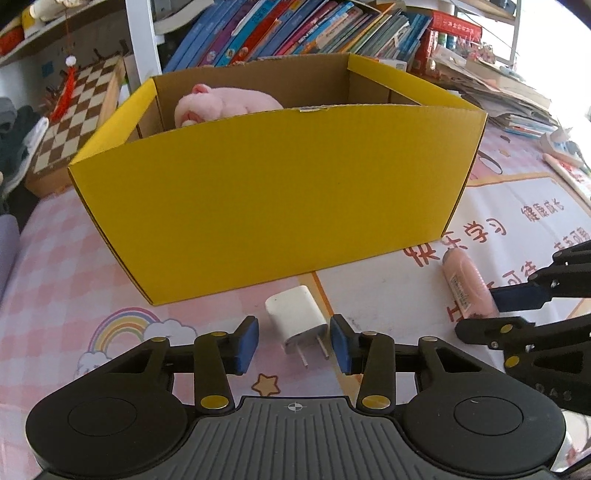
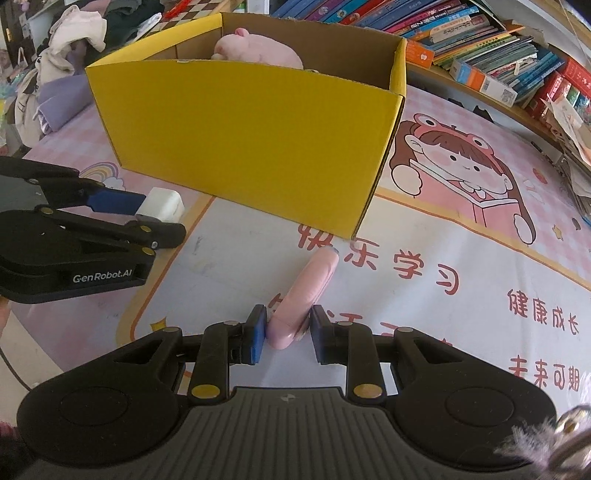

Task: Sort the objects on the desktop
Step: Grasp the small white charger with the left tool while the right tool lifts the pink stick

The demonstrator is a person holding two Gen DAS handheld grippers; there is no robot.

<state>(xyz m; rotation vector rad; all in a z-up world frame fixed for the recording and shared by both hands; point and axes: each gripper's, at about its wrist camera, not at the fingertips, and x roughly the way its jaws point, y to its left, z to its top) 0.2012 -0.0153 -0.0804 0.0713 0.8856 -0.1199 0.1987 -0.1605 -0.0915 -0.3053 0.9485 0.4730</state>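
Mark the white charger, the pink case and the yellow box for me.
white charger [image 1: 295, 314]: left wrist view, top face of its body.
pink case [image 2: 306, 291]: right wrist view, middle of its upper side.
yellow box [image 1: 273, 199]: left wrist view, near outer wall.

- Box [image 1: 266, 206] stands on the mat [image 1: 55, 258], towards the far side; books [image 1: 295, 29] lie behind it.
- Plush toy [image 1: 218, 105] lies inside the box, at its left end.
- Charger [image 1: 295, 319] lies on the mat just before the box's near wall, prongs towards the camera, between the left gripper's [image 1: 293, 345] pads.
- Pink case [image 2: 303, 299] lies on the mat right of the charger, before the box's right corner; its near end sits between the right gripper's [image 2: 288, 334] pads.
- Chessboard [image 1: 81, 110] stands left of the box.
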